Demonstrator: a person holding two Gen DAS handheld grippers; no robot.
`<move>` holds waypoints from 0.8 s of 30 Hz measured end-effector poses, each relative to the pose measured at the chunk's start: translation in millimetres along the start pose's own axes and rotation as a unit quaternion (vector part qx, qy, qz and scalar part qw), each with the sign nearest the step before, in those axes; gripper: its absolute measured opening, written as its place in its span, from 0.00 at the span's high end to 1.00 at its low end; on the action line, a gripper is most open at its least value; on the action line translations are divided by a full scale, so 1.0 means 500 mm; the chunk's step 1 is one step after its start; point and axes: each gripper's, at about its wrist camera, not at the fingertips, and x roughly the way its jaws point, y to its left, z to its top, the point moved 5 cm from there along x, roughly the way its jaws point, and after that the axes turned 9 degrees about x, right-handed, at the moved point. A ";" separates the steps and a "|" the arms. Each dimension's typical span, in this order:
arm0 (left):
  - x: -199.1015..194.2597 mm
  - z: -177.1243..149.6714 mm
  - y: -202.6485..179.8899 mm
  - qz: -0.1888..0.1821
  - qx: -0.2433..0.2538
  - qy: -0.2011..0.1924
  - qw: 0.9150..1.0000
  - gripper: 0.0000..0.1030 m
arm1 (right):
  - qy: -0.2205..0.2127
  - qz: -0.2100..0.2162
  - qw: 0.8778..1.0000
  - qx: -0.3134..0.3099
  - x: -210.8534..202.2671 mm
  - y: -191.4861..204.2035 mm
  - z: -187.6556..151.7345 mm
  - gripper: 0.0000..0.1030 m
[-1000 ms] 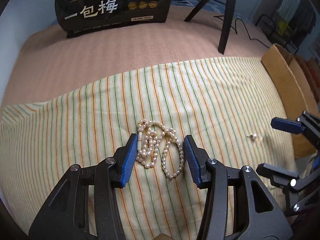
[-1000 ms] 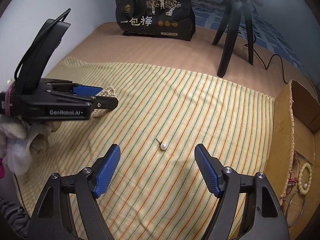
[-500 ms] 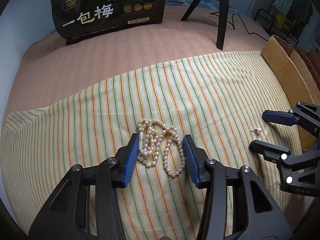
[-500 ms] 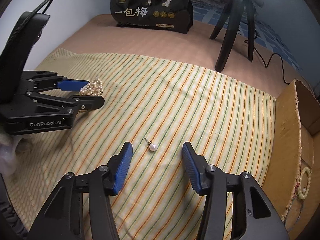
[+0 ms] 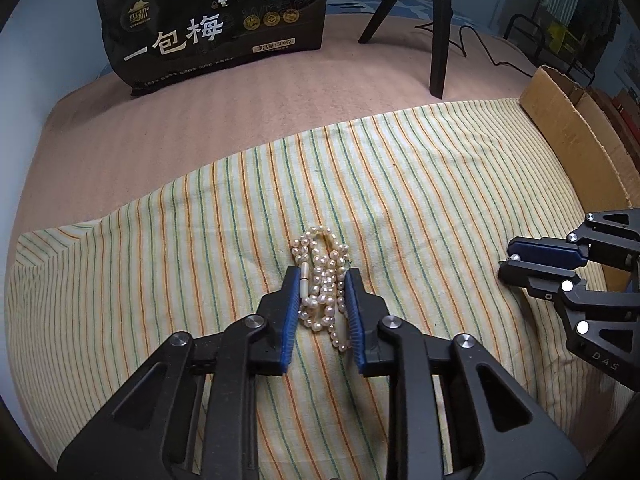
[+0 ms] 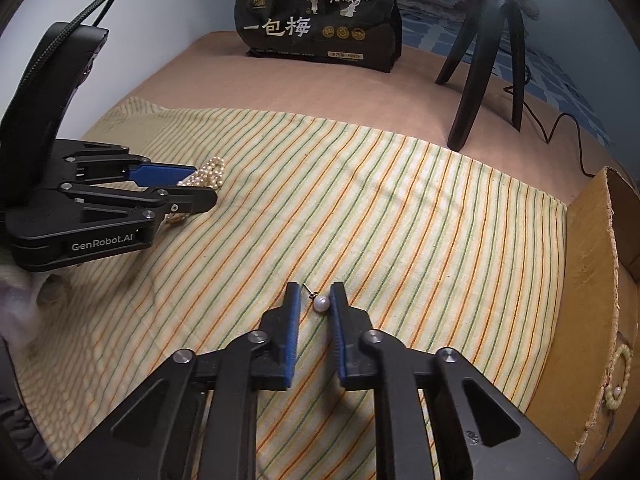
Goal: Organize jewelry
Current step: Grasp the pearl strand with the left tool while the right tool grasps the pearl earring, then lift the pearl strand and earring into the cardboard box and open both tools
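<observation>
Tripod (image 6: pixel 486 52) top cut off; box (image 6: pixel 600 320) interior mostly out of frame.

A home bedroom: a bed (image 5: pixel 168 128) with a pinkish cover under a striped cloth (image 5: pixel 440 184), a black snack bag (image 5: pixel 216 24) against the wall, a tripod (image 6: pixel 488 52) with its cable, and a cardboard box (image 6: pixel 592 280) alongside.

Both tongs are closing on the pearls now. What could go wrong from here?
The pearl necklace is bunched between the left tongs; loose loops ahead may snag or slip out on lifting. The pearl earring is tiny and sits off-centre against one pad of the right tongs, so it could roll free or twist by its post.
</observation>
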 end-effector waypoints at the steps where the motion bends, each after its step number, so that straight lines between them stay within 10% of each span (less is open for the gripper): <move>1: 0.000 0.001 -0.001 0.000 0.000 0.000 1.000 0.86 | -0.001 -0.001 1.000 -0.002 0.000 0.001 -0.001 0.89; 24: -0.121 0.010 0.020 -0.018 -0.048 -0.060 0.997 0.92 | -0.056 0.024 0.998 0.025 -0.098 -0.005 0.021 0.93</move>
